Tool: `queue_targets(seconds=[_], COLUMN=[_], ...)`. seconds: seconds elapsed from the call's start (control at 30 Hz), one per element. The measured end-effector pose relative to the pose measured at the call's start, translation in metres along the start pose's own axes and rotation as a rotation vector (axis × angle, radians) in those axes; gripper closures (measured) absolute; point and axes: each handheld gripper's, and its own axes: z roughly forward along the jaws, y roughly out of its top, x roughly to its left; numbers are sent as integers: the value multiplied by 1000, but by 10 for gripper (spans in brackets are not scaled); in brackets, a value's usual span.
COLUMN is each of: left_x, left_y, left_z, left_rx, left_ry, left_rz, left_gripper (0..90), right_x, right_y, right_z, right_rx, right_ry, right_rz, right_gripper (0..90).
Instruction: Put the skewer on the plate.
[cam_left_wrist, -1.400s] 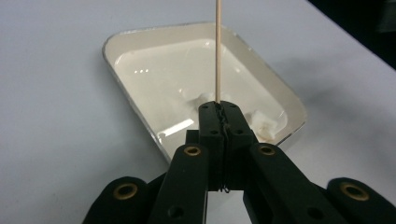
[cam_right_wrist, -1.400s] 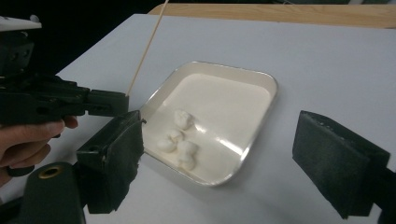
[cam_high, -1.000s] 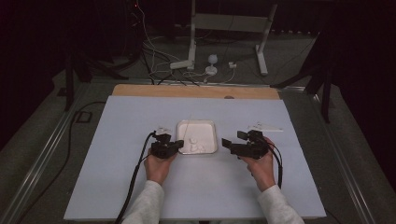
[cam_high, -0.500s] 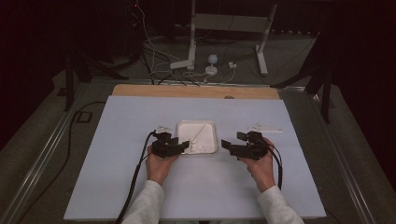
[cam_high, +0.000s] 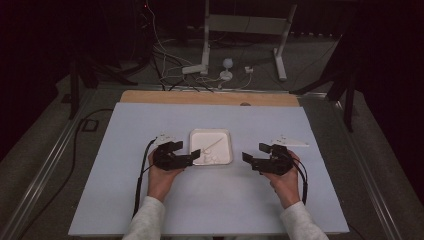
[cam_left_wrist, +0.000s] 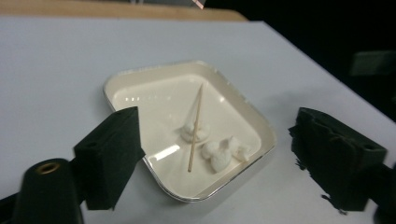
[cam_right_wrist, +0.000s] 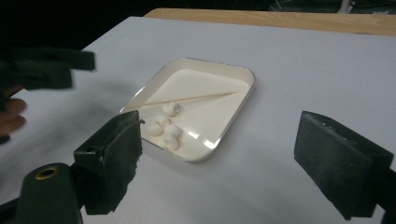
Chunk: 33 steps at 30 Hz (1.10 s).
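Skewer (cam_left_wrist: 195, 127) lies loose across the white tray (cam_high: 225, 135) at mid-table, its tip resting among small white lumps (cam_left_wrist: 219, 151). Your left gripper (cam_high: 194, 156), just beside the tray's left edge, has just been opening its jaws, nothing between them. Your right gripper (cam_high: 253, 152) hovers to the tray's right, jaws spread wide and empty.

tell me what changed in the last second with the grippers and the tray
The left gripper has just been opening its jaws and drew back from the white tray, nothing between them; the wooden skewer now lies in the tray among the white pieces. The right gripper stayed open in place, tray unmoved.
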Motion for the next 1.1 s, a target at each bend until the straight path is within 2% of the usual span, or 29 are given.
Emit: queue_targets(seconds=[0.13,0.27,0.53,0.6,0.7,0.8,1.1], left_x=[1,3,14,17,22,29,40], left_y=[3,3,-6,-9,-15,-21,-33], left_z=[-19,-38,-76,-84,-94,-102,-120], left_rx=[-46,-70,-122,-134,-137,-142,-178], left_ry=[-2,8,71,76,105,117,167], left_rz=[18,47,102,106,118,111,108], left_gripper=[109,22,6,6,7,7,7], right_x=[-2,-3,-11,-13,-16,-20,-24], right_y=[-4,-8,-21,-25,-31,-37,-46], right_z=[-7,-15,-34,-38,-43,-47,-61], right_rx=[-6,-16,-35,-41,-48,-58,-97], right_ry=[-3,0,3,2,0,2,-10], right_rz=[-16,-28,-48,-54,-56,-53,-60], right_gripper=[144,115,36,28,19,12,11])
